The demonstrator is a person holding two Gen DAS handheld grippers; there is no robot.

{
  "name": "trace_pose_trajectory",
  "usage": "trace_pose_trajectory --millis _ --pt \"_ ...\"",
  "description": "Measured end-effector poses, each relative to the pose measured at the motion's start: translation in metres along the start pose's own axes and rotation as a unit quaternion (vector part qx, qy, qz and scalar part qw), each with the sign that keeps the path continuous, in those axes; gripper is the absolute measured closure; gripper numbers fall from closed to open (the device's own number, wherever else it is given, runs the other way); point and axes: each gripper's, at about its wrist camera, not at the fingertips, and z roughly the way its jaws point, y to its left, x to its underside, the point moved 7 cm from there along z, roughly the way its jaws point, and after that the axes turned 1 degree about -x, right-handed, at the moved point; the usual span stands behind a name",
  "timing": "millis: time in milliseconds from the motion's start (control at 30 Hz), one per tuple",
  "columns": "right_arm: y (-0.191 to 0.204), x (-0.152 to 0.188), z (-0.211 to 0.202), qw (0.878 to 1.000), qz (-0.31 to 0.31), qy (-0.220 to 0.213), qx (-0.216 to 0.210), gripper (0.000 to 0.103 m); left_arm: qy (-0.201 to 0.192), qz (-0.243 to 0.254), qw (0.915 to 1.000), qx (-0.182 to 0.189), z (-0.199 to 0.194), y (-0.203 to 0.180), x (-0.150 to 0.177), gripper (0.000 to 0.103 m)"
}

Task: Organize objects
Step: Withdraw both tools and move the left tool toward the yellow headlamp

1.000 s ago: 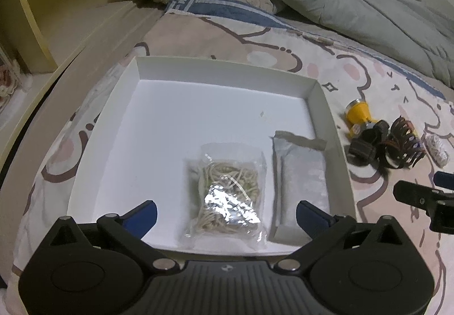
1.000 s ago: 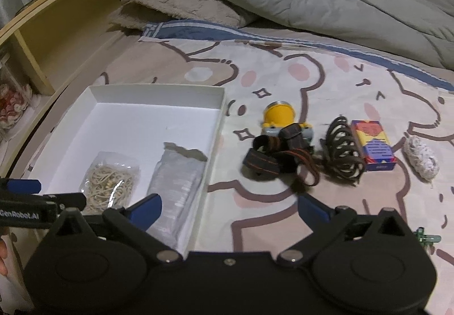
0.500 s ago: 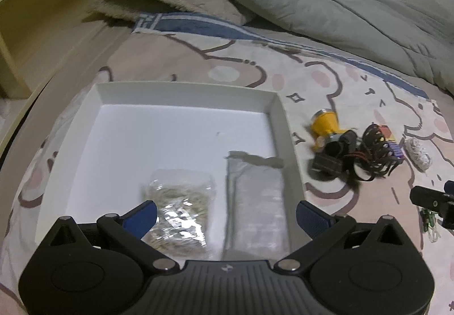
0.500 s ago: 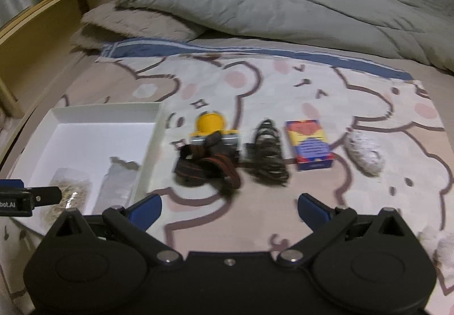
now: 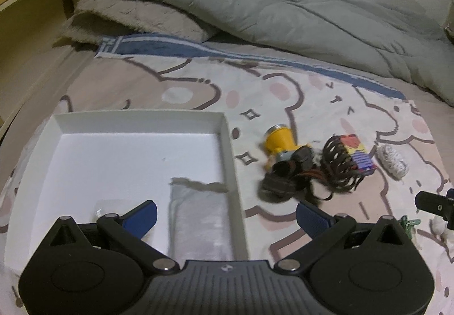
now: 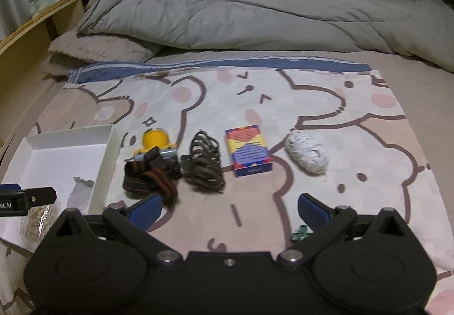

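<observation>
both my grippers are spread wide and carry nothing. left gripper hangs over the near right corner of the white box; right gripper hangs over bare sheet in front of the row of loose things.

already in the box: a grey pouch along the right wall, and a bag of rubber bands at the near edge, partly hidden by my left finger in the right view.

still out on the bed sheet, left to right: yellow headlamp with its strap bunched in front, dark hair claw just beside it and possibly touching the strap, colourful card box, white wad. a small green clip lies near my right fingertip, mostly hidden.

judgement: next pick is likely the headlamp, nearest the box.

risks:
- strap loops are loose; closing on the strap alone would let the lamp body swing or drag the hair claw along.
- the sheet is soft; pressing down could pinch cloth with the item and shift the whole row.
- the box wall is thin and the box sits on bedding; a nudge from either gripper could tip or slide it.
- the two grippers are close at the box; crossing paths could knock one another.
- green clip is small and easy to miss.
</observation>
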Motion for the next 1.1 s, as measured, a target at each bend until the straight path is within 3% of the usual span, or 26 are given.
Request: trace_pose_trajectory --millis 467,667,833,967,1100 --pt "-0.064 -0.002 -0.011 0.999 0.021 -0.017 0.039 0.0 -0.024 -0.001 0.9991 0.036 0.019 -0.039 -0.018 0.0" --pt "-0.085 0.007 -0.004 0.998 0.038 -0.001 0.047 0.0 -0.026 -0.006 0.998 0.057 0.038 -0.054 -0.025 0.003" --pt "-0.095 0.014 0.004 0.997 0.066 0.022 0.041 0.0 -0.013 -0.006 0.9956 0.092 0.054 -0.073 -0.026 0.017" --pt "-0.103 0.02 0.011 0.995 0.087 0.039 0.034 0.002 0.021 0.0 0.9925 0.12 0.066 -0.09 -0.017 0.033" --pt "-0.107 0.025 0.019 0.993 0.099 0.053 0.031 0.005 0.057 -0.026 0.9841 0.167 0.081 -0.102 -0.007 0.042"
